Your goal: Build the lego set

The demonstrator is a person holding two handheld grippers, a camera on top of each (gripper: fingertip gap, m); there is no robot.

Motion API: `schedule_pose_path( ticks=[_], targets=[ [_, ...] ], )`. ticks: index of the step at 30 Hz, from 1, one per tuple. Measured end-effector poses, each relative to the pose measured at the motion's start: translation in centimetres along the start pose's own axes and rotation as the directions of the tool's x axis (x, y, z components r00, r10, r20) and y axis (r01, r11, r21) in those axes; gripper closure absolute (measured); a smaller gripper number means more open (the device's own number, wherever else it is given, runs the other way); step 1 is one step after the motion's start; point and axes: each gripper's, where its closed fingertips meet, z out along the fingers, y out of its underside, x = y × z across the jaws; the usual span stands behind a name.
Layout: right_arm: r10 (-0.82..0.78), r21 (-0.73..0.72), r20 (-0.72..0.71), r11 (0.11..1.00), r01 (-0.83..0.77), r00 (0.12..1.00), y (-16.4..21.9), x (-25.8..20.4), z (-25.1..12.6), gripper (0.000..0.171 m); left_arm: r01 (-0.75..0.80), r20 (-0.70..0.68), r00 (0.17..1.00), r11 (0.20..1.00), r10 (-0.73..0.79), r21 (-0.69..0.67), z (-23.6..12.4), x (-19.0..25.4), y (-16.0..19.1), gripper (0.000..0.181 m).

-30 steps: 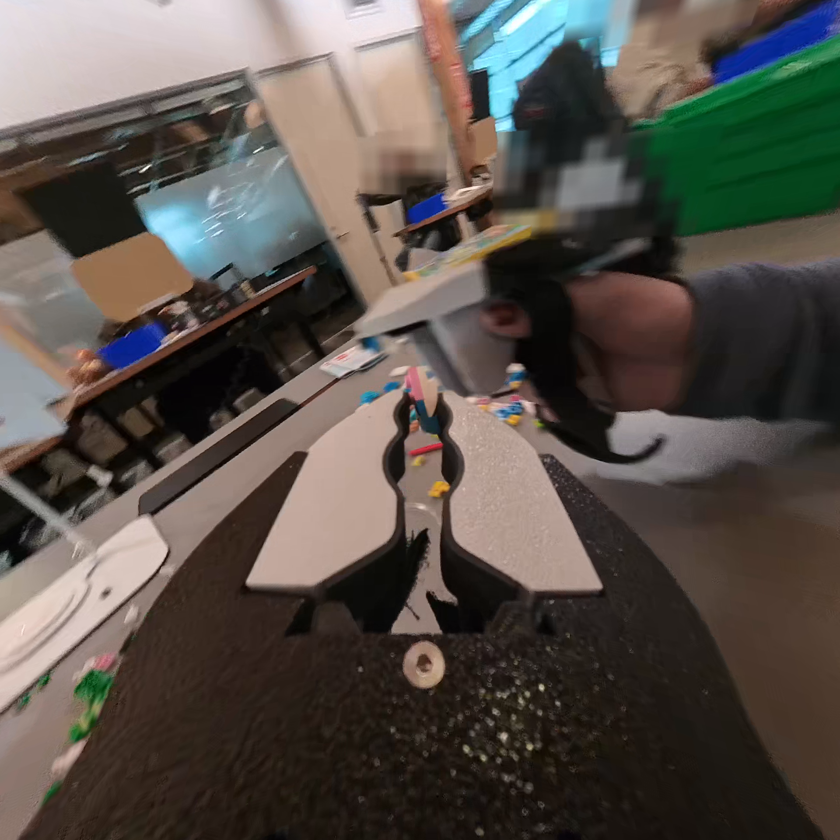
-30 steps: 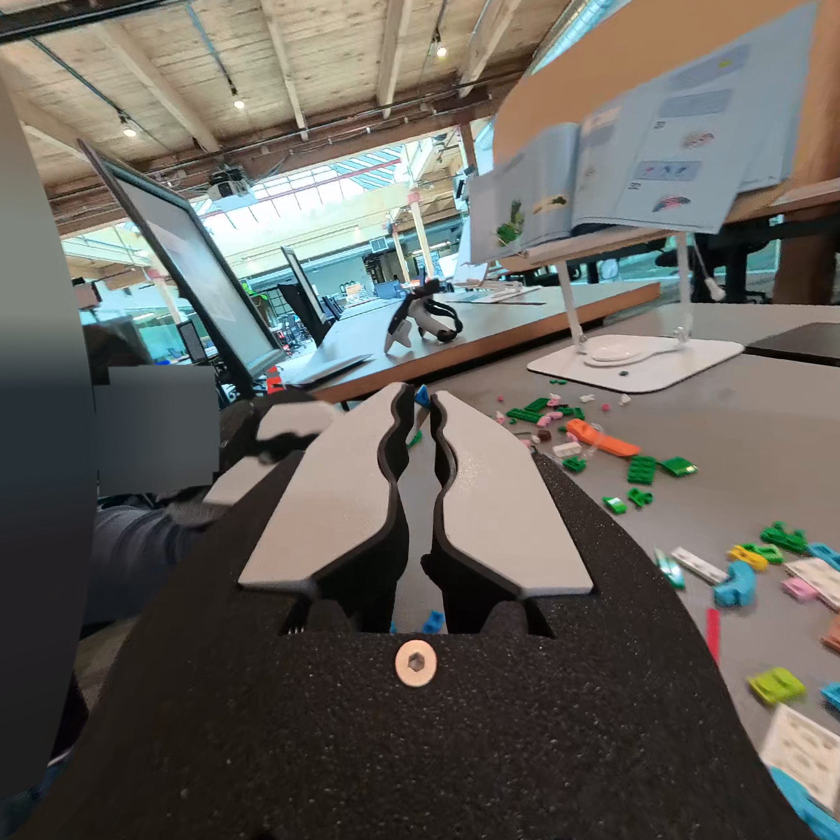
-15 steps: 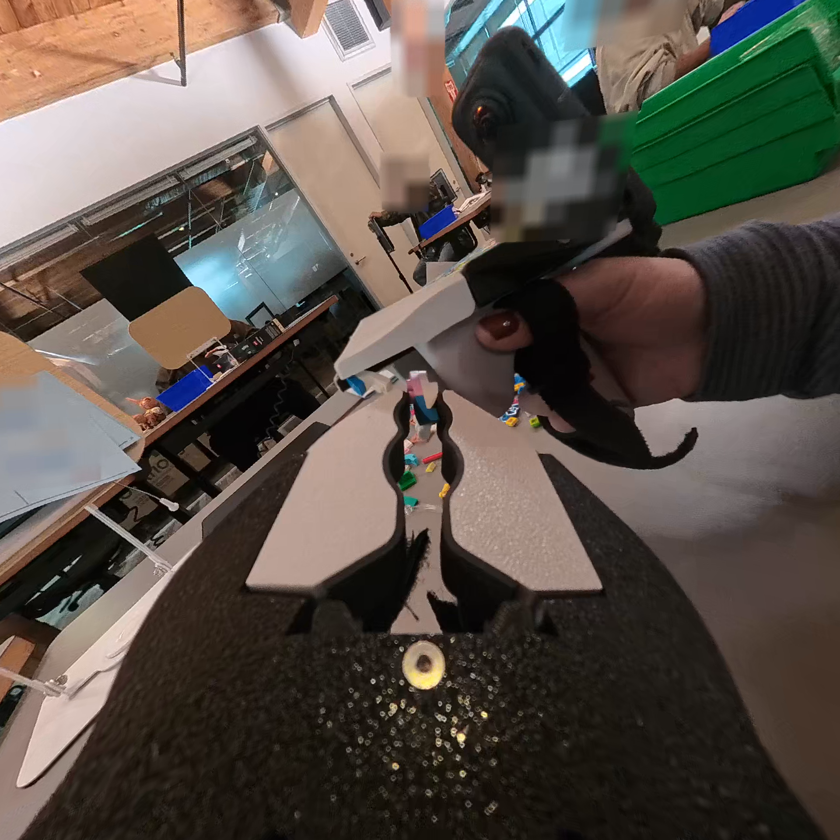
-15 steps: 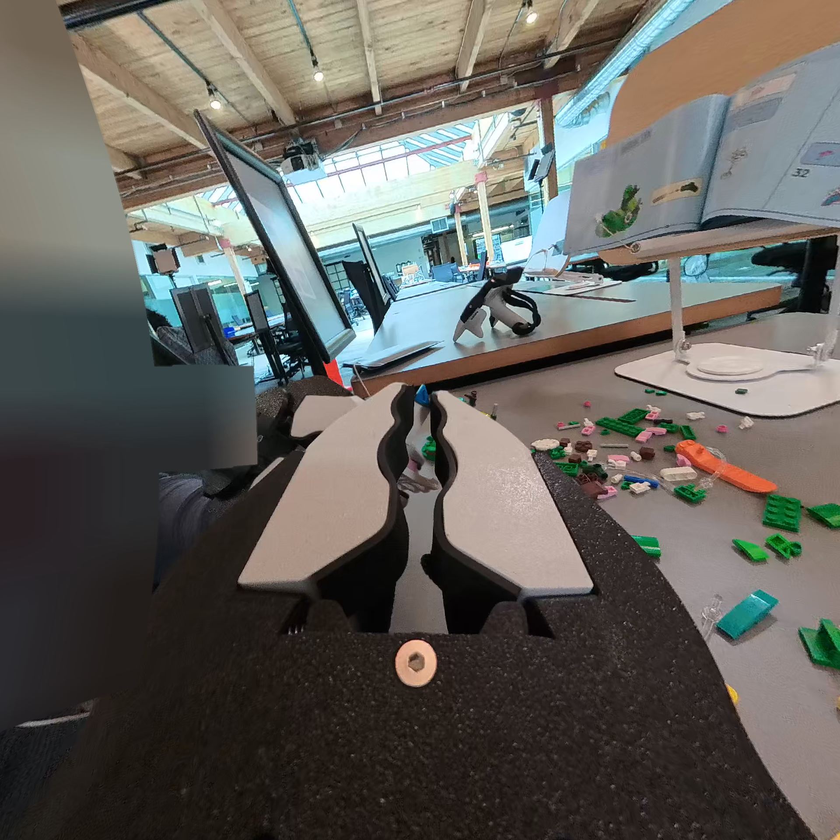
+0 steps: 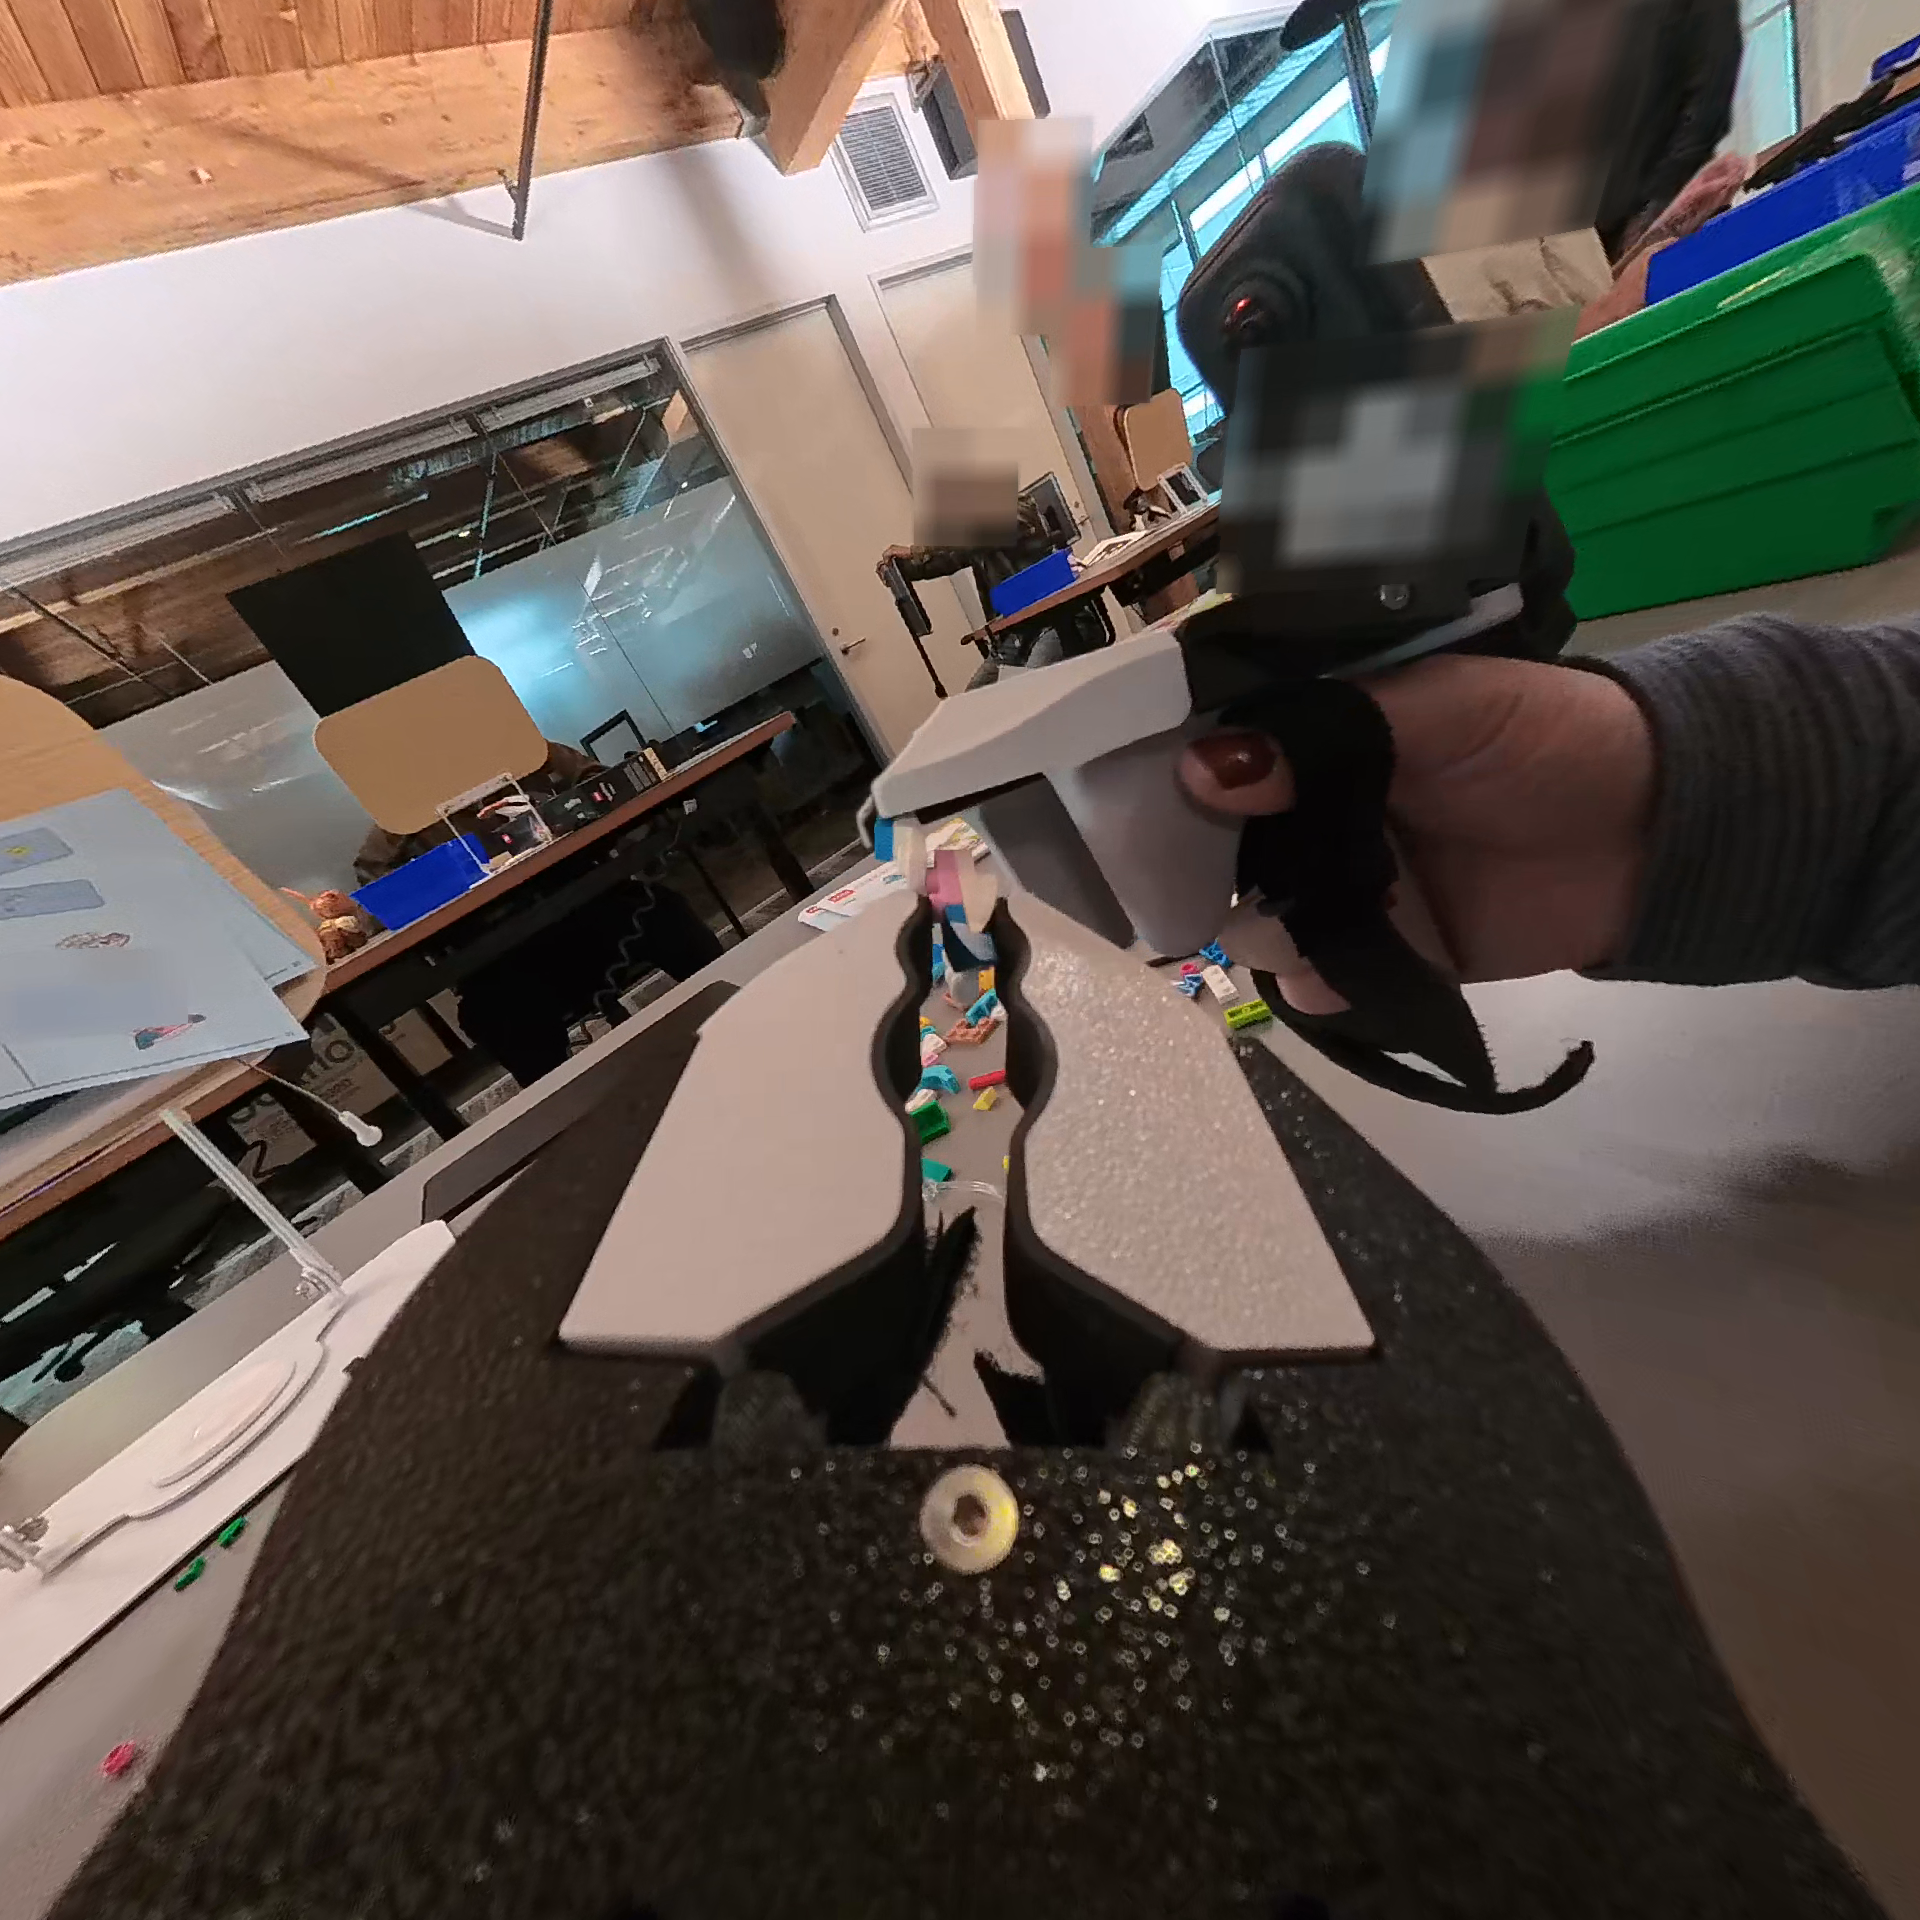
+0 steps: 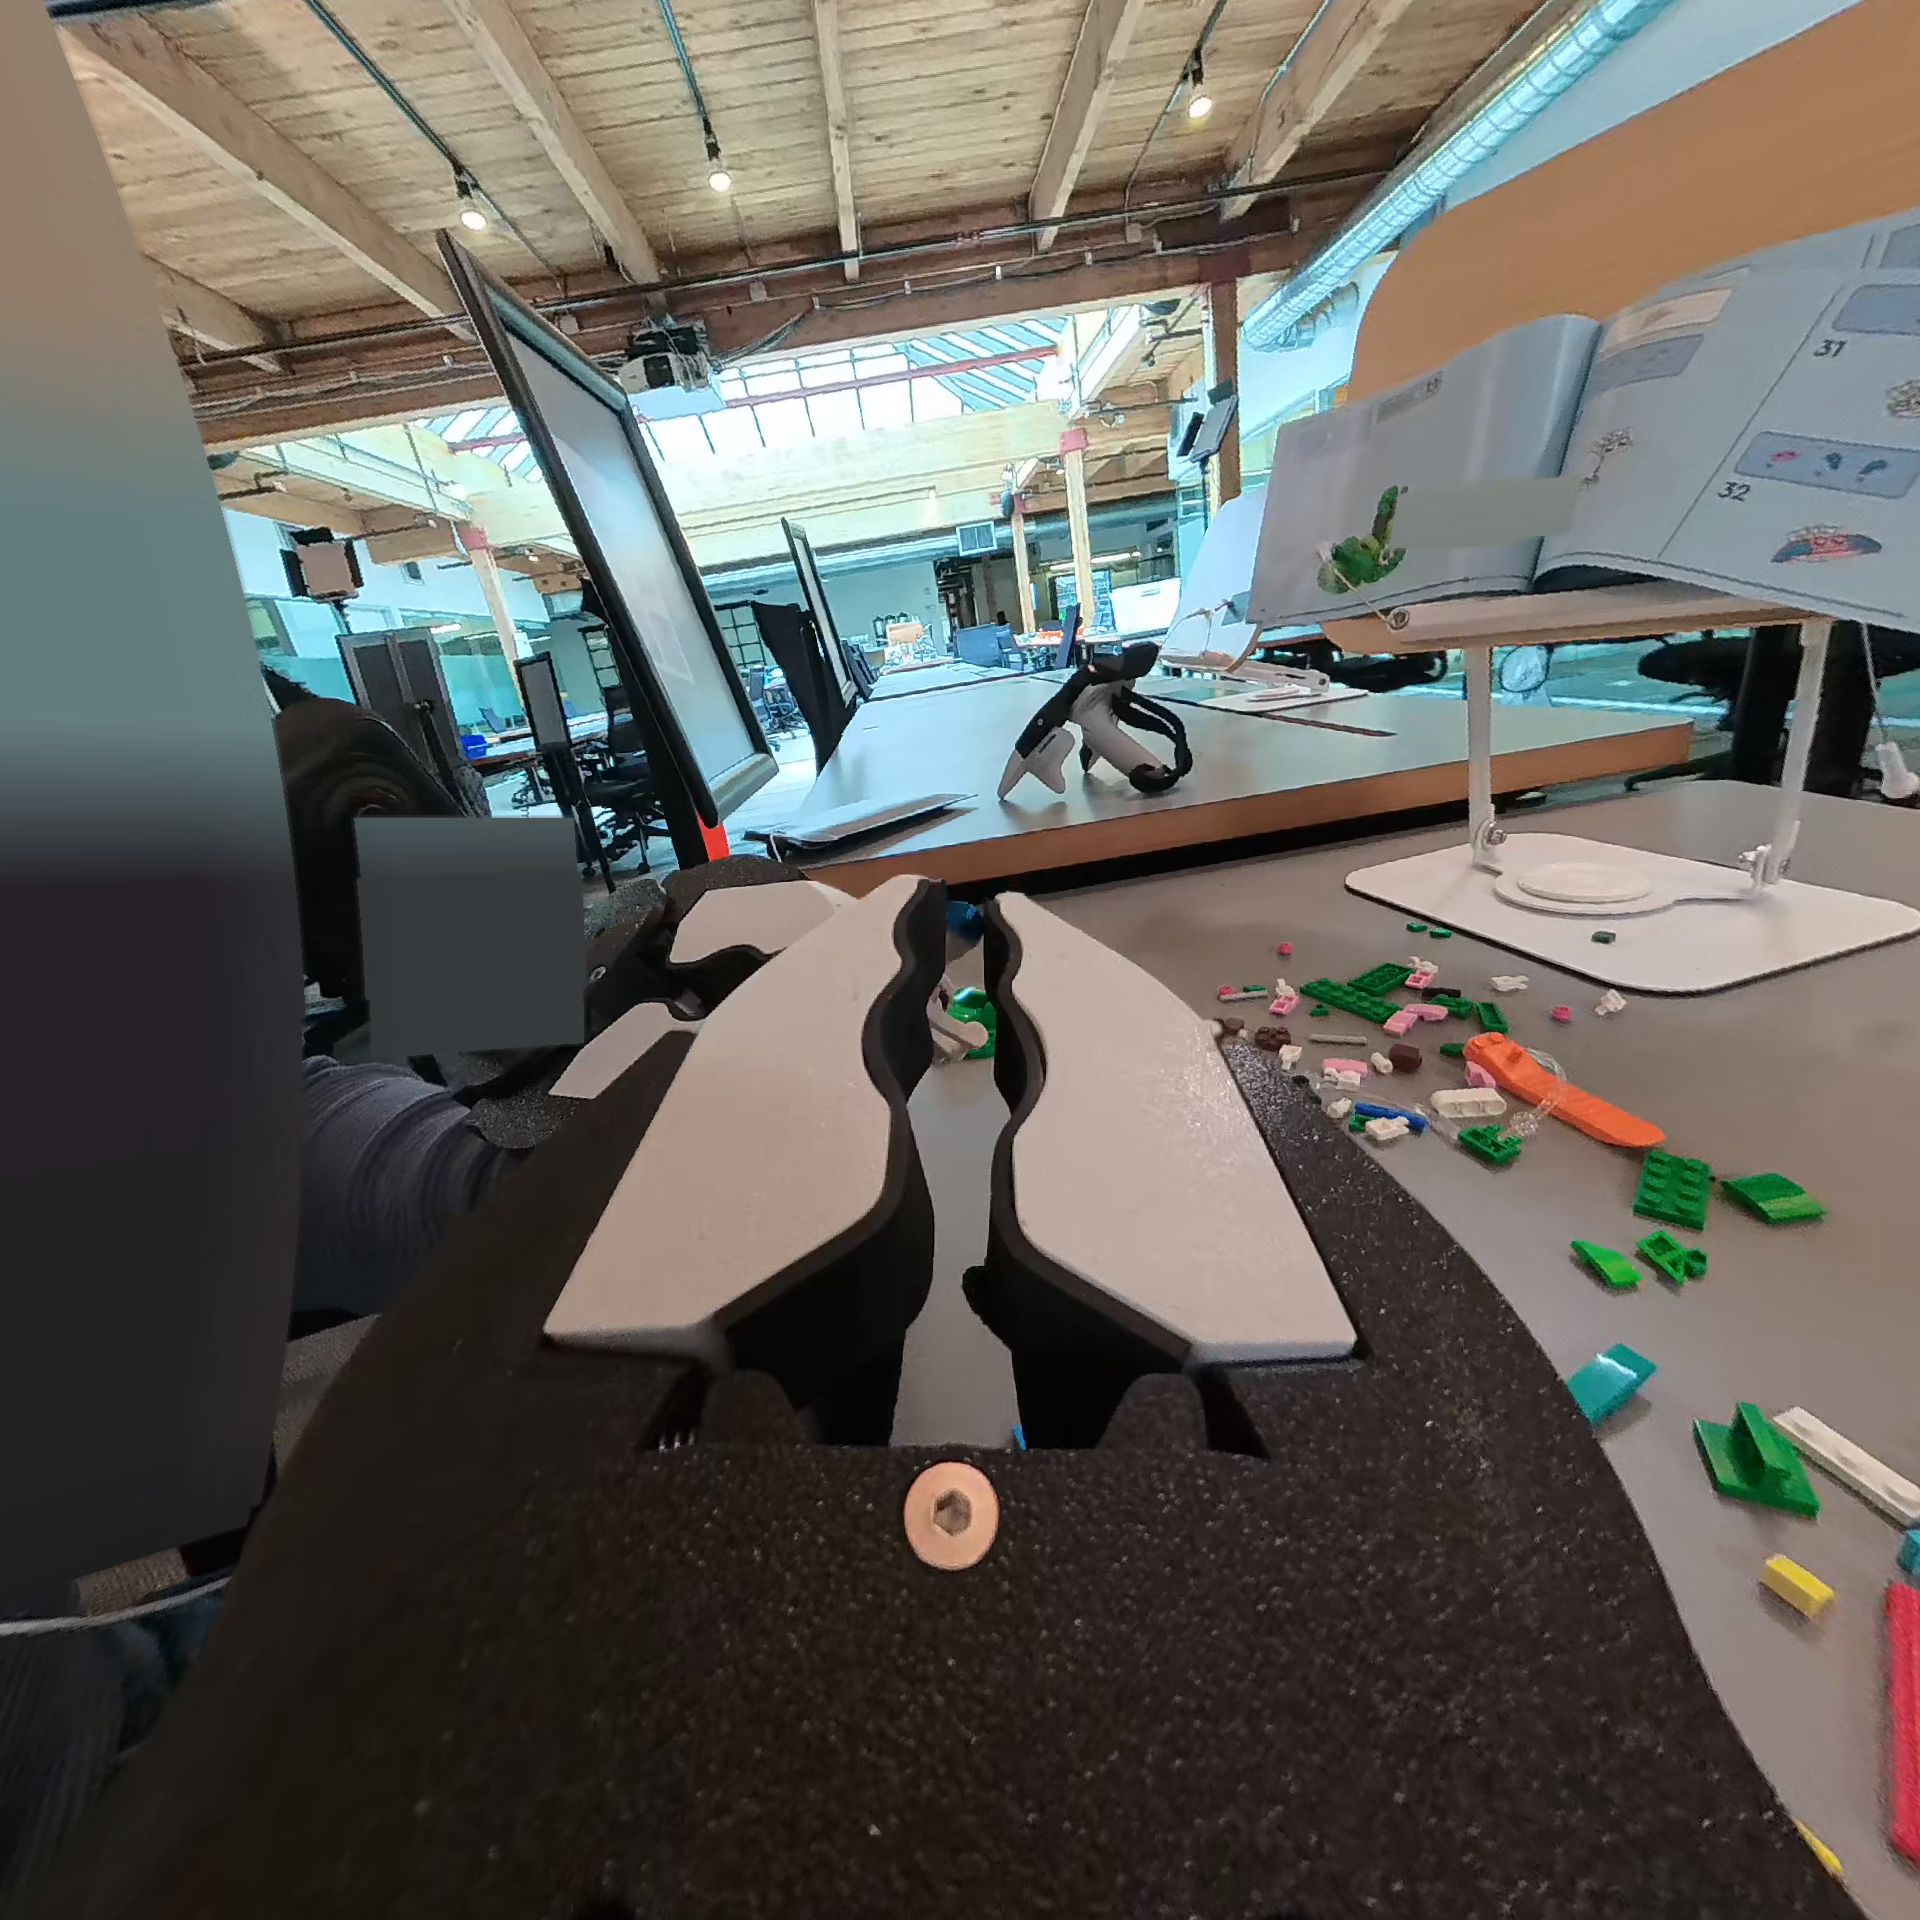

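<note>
In the left wrist view my left gripper [image 5: 961,920] is shut on a small pink, white and blue lego assembly [image 5: 951,883] and holds it upright above the grey table [image 5: 1662,1299]. My right gripper [image 5: 894,826], held by a hand, comes in from the right. Its tip carries a small blue piece [image 5: 883,836] that touches the top of the assembly. In the right wrist view my right gripper [image 6: 961,902] is shut on the blue piece [image 6: 964,921]. The left gripper [image 6: 748,925] shows just beyond it on the left, and the assembly is mostly hidden there.
Loose lego pieces [image 6: 1382,1023] and an orange brick separator [image 6: 1548,1091] lie on the table to the right. An open instruction booklet [image 6: 1662,468] rests on a white stand [image 6: 1621,914]. More pieces [image 5: 956,1081] lie ahead of the left gripper. Green bins [image 5: 1714,447] stand behind.
Both grippers have lifted and tilted up. The right gripper has come closer, and its tip with the blue piece now meets the top of the assembly in the left gripper.
</note>
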Motion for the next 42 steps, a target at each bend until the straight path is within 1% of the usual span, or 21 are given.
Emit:
schedule_pose_path(
  ticks=[6,7,10,13,15,17,19,21,23,24,25,27,31,32,33,34,36,37,38,40,42],
  targets=[
    [0.009,-0.046,0.011,0.999,-0.008,1.000,0.7,0.5,-0.8,0.166,0.016,-0.014,1.000,1.000,-0.016,-0.015,0.0,-0.4,0.9,0.171],
    [-0.004,-0.048,-0.007,0.999,0.004,1.000,0.7,0.7,-1.1,0.171,0.017,-0.008,1.000,1.000,-0.017,-0.022,0.0,-0.5,1.2,0.171],
    [-0.049,-0.085,-0.023,0.995,0.047,0.999,1.2,0.9,-1.6,0.171,0.034,-0.035,0.999,0.998,-0.036,-0.056,0.2,-0.2,2.0,0.171],
    [-0.097,-0.144,-0.072,0.986,0.086,0.993,2.2,1.7,-2.1,0.171,0.035,-0.035,0.999,0.994,-0.039,-0.104,0.4,-0.2,2.9,0.171],
    [-0.100,-0.202,-0.116,0.976,0.075,0.988,3.2,2.7,-2.7,0.171,0.041,-0.032,0.998,0.988,-0.046,-0.151,0.5,-0.4,3.8,0.171],
    [-0.141,-0.250,-0.155,0.963,0.099,0.978,3.9,3.9,-3.5,0.171,0.056,-0.028,0.998,0.983,-0.062,-0.176,0.5,-0.6,4.6,0.171],
    [-0.181,-0.243,-0.198,0.961,0.130,0.963,3.7,4.9,-4.1,0.171,0.056,-0.036,0.997,0.980,-0.064,-0.190,0.6,-0.5,5.0,0.171],
    [-0.195,-0.168,-0.235,0.973,0.158,0.952,2.7,5.4,-4.6,0.171,0.040,-0.052,0.997,0.980,-0.051,-0.197,0.7,-0.1,5.2,0.171],
    [-0.247,-0.108,-0.313,0.968,0.224,0.917,1.8,6.4,-5.3,0.171,0.018,-0.069,0.997,0.978,-0.033,-0.206,0.8,0.4,5.3,0.171],
    [-0.283,-0.104,-0.364,0.959,0.263,0.887,1.6,7.1,-5.7,0.171,0.006,-0.073,0.997,0.978,-0.022,-0.207,0.8,0.5,5.3,0.171],
    [-0.320,-0.118,-0.400,0.947,0.298,0.859,1.4,7.6,-6.0,0.171,-0.004,-0.077,0.997,0.978,-0.013,-0.208,0.9,0.6,5.3,0.171],
    [-0.385,-0.147,-0.422,0.922,0.357,0.821,1.2,8.0,-6.2,0.171,-0.013,-0.083,0.997,0.977,-0.005,-0.212,0.9,0.8,5.4,0.171],
    [-0.466,-0.207,-0.461,0.884,0.419,0.755,0.0,8.6,-7.0,0.171,-0.001,-0.092,0.996,0.976,-0.019,-0.217,0.9,0.7,5.6,0.171],
    [-0.466,-0.216,-0.468,0.884,0.414,0.751,-0.7,8.4,-7.4,0.171,0.005,-0.097,0.995,0.977,-0.026,-0.212,0.9,0.7,5.6,0.171],
    [-0.459,-0.235,-0.446,0.888,0.394,0.768,-1.0,7.7,-7.8,0.171,0.013,-0.101,0.994,0.978,-0.035,-0.207,0.8,0.8,5.5,0.171],
    [-0.439,-0.285,-0.420,0.895,0.344,0.794,-0.8,7.1,-8.3,0.170,0.018,-0.104,0.994,0.978,-0.040,-0.206,0.8,0.8,5.5,0.171],
    [-0.359,-0.429,-0.352,0.883,0.192,0.864,0.5,5.1,-9.6,0.156,0.020,-0.116,0.992,0.979,-0.045,-0.204,0.8,1.0,5.5,0.171],
    [-0.296,-0.502,-0.307,0.858,0.111,0.905,1.6,3.4,-10.3,0.156,0.019,-0.125,0.991,0.979,-0.045,-0.204,0.9,1.1,5.5,0.171],
    [-0.230,-0.576,-0.279,0.817,0.029,0.932,2.9,1.6,-11.4,0.153,0.014,-0.131,0.990,0.979,-0.042,-0.205,0.9,1.2,5.6,0.171],
    [-0.151,-0.730,-0.270,0.676,-0.100,0.951,5.9,-1.7,-14.2,0.154,0.002,-0.143,0.989,0.979,-0.031,-0.203,0.9,1.5,5.5,0.171],
    [-0.183,-0.837,-0.301,0.521,-0.167,0.936,8.3,-3.7,-17.3,0.155,-0.008,-0.154,0.988,0.980,-0.023,-0.200,1.0,1.7,5.5,0.171]
  ],
)
